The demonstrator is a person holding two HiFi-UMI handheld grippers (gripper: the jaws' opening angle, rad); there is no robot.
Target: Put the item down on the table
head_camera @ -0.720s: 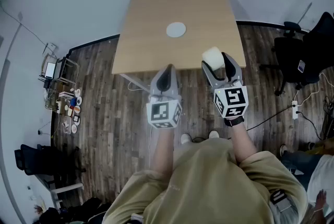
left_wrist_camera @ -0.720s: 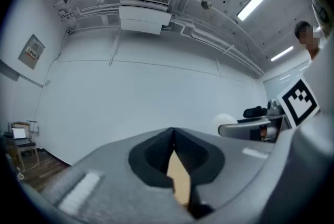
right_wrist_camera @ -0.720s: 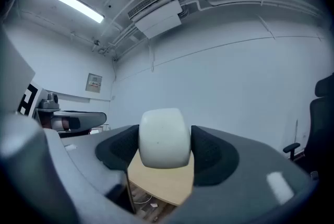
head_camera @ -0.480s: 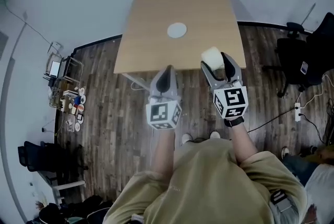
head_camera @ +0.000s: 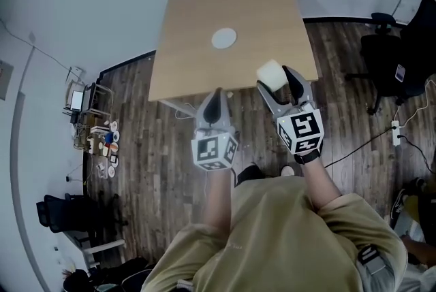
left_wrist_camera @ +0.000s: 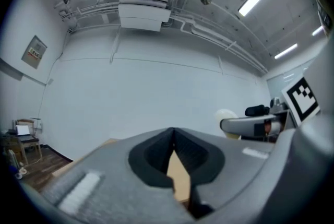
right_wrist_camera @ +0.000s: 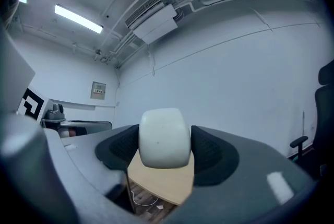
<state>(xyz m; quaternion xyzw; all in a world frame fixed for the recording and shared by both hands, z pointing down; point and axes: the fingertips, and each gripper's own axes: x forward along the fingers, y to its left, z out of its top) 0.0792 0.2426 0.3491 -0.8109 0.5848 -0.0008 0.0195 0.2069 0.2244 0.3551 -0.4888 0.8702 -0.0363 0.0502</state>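
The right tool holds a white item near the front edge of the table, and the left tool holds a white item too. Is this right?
Not fully. The left tool holds nothing: the left gripper view shows its jaws shut together and empty. The rest stands: the right tool holds the white item near the table's front edge.

Even, cool light from ceiling tubes [right_wrist_camera: 78, 18]; heavy fisheye warp w/ dark vignette at edges.

Office: swivel chair [head_camera: 383, 65], bare table [head_camera: 197, 66]
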